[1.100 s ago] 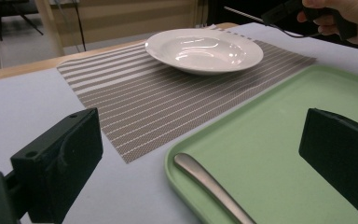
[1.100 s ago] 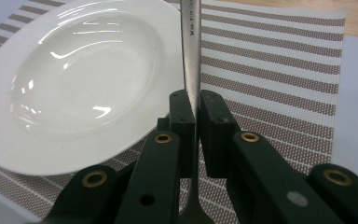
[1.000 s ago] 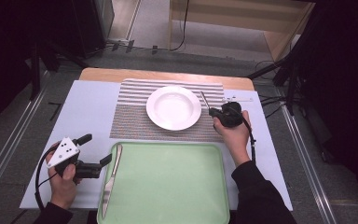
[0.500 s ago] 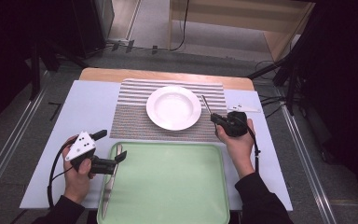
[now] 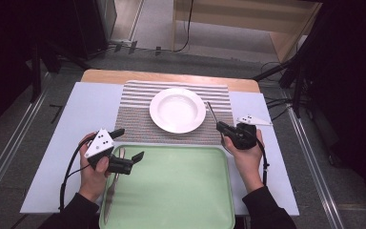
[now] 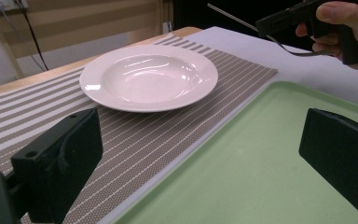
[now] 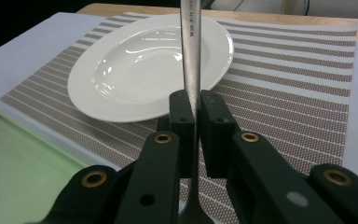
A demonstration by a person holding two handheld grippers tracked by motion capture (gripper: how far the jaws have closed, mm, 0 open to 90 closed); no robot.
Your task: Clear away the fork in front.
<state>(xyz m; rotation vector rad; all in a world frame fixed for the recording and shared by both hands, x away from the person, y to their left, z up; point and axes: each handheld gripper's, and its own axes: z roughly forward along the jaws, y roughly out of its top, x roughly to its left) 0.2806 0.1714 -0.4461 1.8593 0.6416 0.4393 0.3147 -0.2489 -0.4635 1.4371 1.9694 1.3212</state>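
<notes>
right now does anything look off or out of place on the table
Nothing is spilled or broken. The plate sits on the striped placemat. One oddity: a knife lies along the green tray's left rim instead of beside the plate. The right gripper clamps a utensil handle.

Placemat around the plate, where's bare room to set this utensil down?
Free: the placemat strip left of the plate, and the narrower strip to its right, under the utensil clamped in the right gripper. The green tray is mostly bare. Crowded: its left edge, where a knife lies under the open left gripper.
</notes>
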